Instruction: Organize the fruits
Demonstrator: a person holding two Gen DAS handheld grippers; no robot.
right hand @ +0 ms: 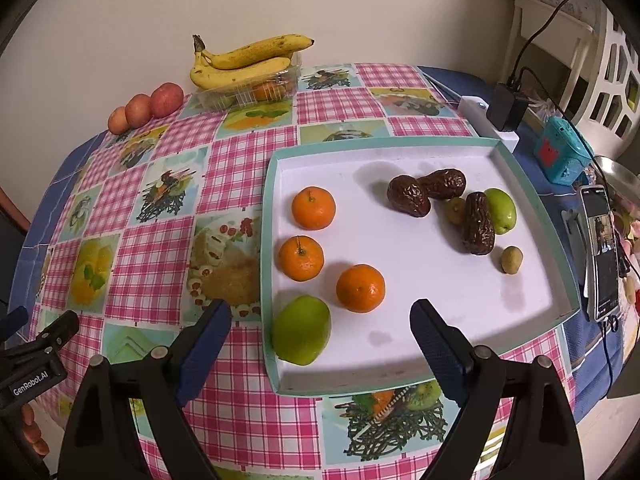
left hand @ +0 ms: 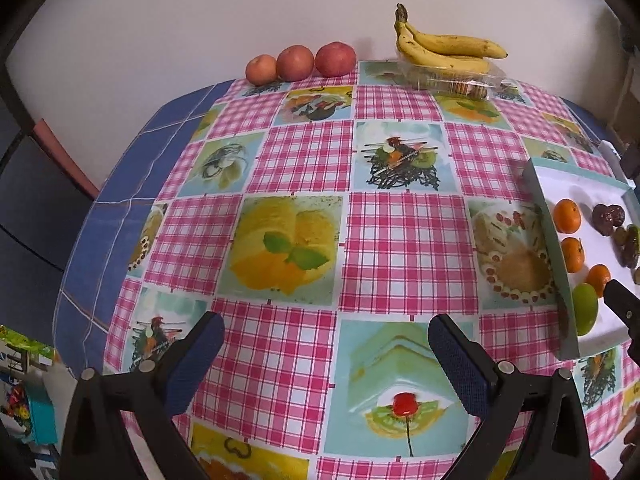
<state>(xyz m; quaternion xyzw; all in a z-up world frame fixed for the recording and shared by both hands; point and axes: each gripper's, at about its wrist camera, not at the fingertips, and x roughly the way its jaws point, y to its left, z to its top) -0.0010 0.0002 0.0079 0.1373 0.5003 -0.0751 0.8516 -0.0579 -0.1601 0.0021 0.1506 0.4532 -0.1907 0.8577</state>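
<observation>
A white tray with a teal rim holds three tangerines, three brown dates, two green fruits and small olive-green ones. The larger green fruit lies in the tray's near left corner. My right gripper hangs open just above it, touching nothing. My left gripper is open over bare tablecloth, left of the tray. Against the back wall, bananas rest on a clear plastic box, with three red apples to their left.
A checked fruit-print cloth covers the round table, over a blue cloth at the edges. To the tray's right are a phone on a stand, a teal box and a power strip with a charger. A white chair stands behind.
</observation>
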